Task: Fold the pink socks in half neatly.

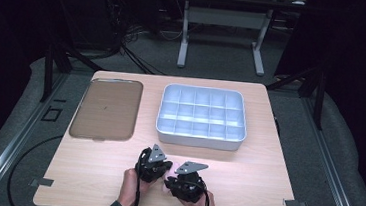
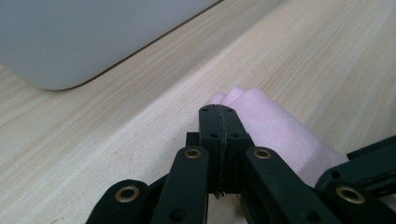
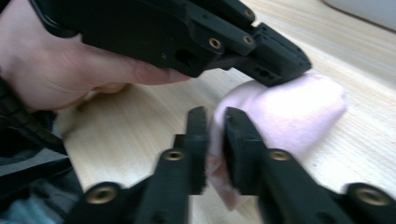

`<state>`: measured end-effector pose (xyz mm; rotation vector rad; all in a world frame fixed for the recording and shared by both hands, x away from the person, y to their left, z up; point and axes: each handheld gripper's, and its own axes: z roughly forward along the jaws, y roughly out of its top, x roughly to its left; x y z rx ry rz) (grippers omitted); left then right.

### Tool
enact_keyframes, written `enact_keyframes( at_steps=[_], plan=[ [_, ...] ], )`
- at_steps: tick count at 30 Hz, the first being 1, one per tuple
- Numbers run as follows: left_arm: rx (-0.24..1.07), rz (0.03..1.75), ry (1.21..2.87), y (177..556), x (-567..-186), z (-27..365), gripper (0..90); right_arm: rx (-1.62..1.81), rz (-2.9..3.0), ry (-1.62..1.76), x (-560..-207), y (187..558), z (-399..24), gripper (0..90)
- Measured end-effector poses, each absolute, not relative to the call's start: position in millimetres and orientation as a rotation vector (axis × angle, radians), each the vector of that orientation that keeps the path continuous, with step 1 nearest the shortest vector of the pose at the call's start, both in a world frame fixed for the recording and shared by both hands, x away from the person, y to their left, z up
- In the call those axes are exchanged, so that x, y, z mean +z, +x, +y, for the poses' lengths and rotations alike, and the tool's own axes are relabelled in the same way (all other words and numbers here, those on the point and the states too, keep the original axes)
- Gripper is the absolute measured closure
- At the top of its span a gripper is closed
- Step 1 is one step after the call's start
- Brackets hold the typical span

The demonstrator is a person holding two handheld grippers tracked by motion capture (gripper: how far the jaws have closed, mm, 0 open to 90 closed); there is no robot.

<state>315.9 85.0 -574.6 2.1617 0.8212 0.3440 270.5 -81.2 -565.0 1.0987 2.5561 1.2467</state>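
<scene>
- One soft pale pink cloth point(image 3: 299, 112) lies bunched on the light wooden table point(image 1: 244, 178), near its front edge, between the two hand-held grippers, apparently so that each can work one end.
- The left hand-held gripper point(image 2: 218, 122) is seen shut tight at the cloth's edge; whether fabric is pinched cannot be told.
- The right hand-held gripper point(image 3: 215, 122) is parted slightly, with a fold of cloth between its jaws; a firm grip is not shown.
- Farther off, one white plastic compartment tray point(image 1: 201, 116) is set centrally within reach, probably for sorting.
- One brown flat tray point(image 1: 106, 109) lies at its left.
</scene>
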Motion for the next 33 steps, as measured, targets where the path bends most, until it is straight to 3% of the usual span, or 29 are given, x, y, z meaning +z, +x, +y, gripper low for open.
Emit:
enact_keyframes(
  at_steps=[5,15,22,28,33],
  plan=[
    [0.370,0.821,2.170,314.4,-573.7,82.8,89.9,1.337,2.571,1.102,-563.8,271.0,-88.2,57.3],
    [0.397,0.820,2.174,312.6,-573.6,79.4,89.8,1.350,2.450,1.284,-563.6,278.9,-110.6,53.5],
    [0.400,0.827,2.168,311.0,-573.4,79.5,89.7,1.196,2.424,1.387,-574.6,288.1,-97.9,32.9],
    [0.378,0.839,2.131,313.1,-570.0,85.5,84.9,1.067,2.453,1.350,-574.7,290.9,-89.7,37.5],
    [0.363,0.897,2.081,314.8,-565.2,97.1,61.2,1.039,2.474,1.315,-573.6,293.7,-85.1,48.4]
  ],
)
